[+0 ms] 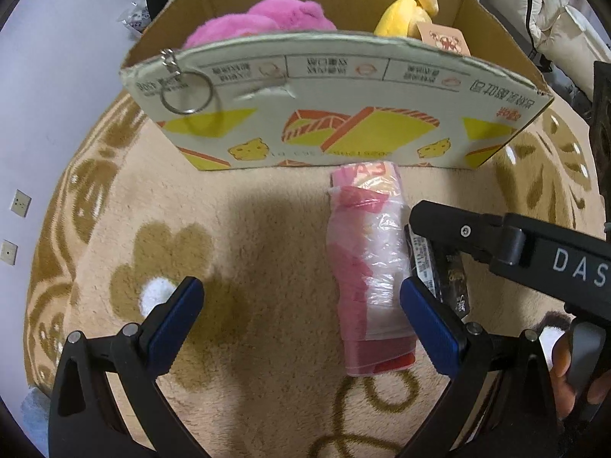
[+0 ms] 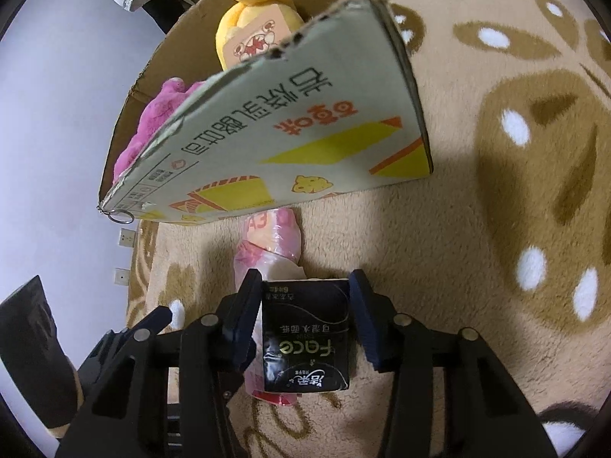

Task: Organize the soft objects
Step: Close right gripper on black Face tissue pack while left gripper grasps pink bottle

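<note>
1. Black glossy film wraps the small rectangular tissue pack (image 2: 305, 337), which lies on the carpet in front of the cardboard box (image 2: 290, 141), touching the pink pack's side.
2. It looks light and squashy; the film is likely slippery, so a hold across its two long sides near the middle seems safest.
3. The right gripper (image 2: 305, 305) straddles it, pads at both long edges, apparently pinching it lightly.
4. The pink soft pack in clear crinkly plastic (image 1: 368, 267) lies lengthwise, its far end against the box's front wall; probably limp, best taken mid-length.
5. The left gripper (image 1: 301, 305) hangs spread wide over it, one pad just beside its edge, holding nothing.
6. Inside the box sit a fluffy pink plush toy (image 1: 263, 19) and a yellow plush toy (image 1: 408, 11).
</note>
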`<state>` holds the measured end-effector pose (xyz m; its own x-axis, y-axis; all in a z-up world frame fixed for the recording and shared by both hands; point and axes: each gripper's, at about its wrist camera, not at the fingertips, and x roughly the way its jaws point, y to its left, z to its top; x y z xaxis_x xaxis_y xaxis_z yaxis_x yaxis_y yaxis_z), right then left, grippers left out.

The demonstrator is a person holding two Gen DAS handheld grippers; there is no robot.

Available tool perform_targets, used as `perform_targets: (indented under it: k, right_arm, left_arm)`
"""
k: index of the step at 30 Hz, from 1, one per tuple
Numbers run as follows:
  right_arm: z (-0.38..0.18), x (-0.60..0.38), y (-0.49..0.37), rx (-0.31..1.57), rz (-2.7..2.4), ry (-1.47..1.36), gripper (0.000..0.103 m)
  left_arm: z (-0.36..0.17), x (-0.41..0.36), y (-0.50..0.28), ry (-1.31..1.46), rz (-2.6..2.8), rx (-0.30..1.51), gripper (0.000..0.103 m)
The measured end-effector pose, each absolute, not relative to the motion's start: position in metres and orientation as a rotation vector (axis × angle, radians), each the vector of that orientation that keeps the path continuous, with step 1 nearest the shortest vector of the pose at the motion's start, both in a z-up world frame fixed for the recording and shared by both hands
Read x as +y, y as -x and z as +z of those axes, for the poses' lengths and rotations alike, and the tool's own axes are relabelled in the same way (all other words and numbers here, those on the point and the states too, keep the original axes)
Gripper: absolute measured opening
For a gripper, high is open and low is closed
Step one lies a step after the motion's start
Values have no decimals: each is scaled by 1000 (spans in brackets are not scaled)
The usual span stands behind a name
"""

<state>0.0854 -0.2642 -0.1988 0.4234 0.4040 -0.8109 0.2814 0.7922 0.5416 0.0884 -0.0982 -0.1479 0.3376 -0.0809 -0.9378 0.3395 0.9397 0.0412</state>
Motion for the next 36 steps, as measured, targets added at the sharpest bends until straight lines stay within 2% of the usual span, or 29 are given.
perform_targets:
  k: [36]
  right_arm:
    - [-184,-268,-91,1127,7,-533,49]
  left_arm:
    - [-199,-120,-113,-242,-348,1272,102]
